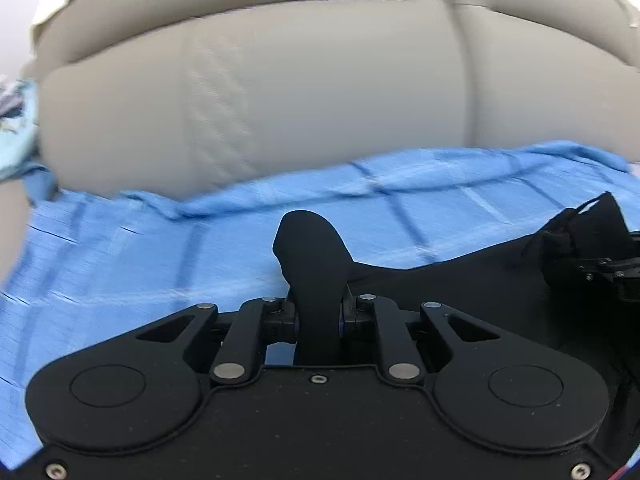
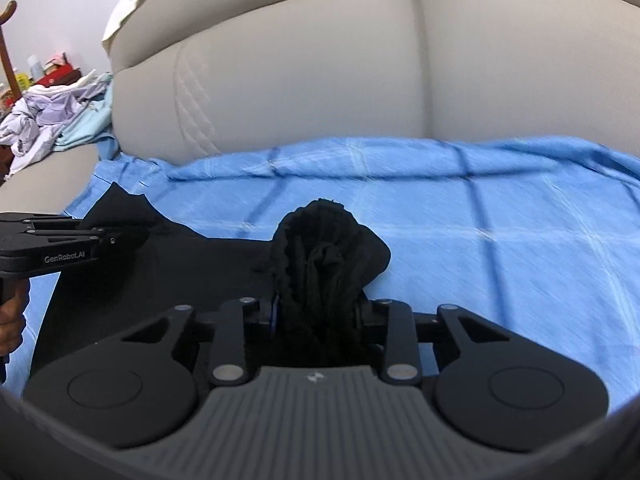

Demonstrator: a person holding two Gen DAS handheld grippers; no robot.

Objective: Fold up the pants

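Basically blue checked sheet (image 2: 460, 216) over beige sofa (image 2: 300, 60), clothes pile (image 2: 52, 116) left of sofa; one black pants (image 1: 460, 280), left gripper (image 1: 318, 314) and right gripper (image 2: 318, 312) each clamped on pants.

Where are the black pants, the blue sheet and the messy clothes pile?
black pants (image 2: 320, 256): right wrist view, bunched waistband.
blue sheet (image 2: 500, 240): right wrist view, flat checked part.
clothes pile (image 2: 52, 116): right wrist view, pale crumpled top.

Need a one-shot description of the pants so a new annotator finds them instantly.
Start at the beige sofa, whose seat is covered by a blue checked sheet. The black pants are the only dark garment on that sheet, bunched in both the left gripper and the right gripper. The other clothes, a pale pile, sit off the sheet at the sofa's far end.
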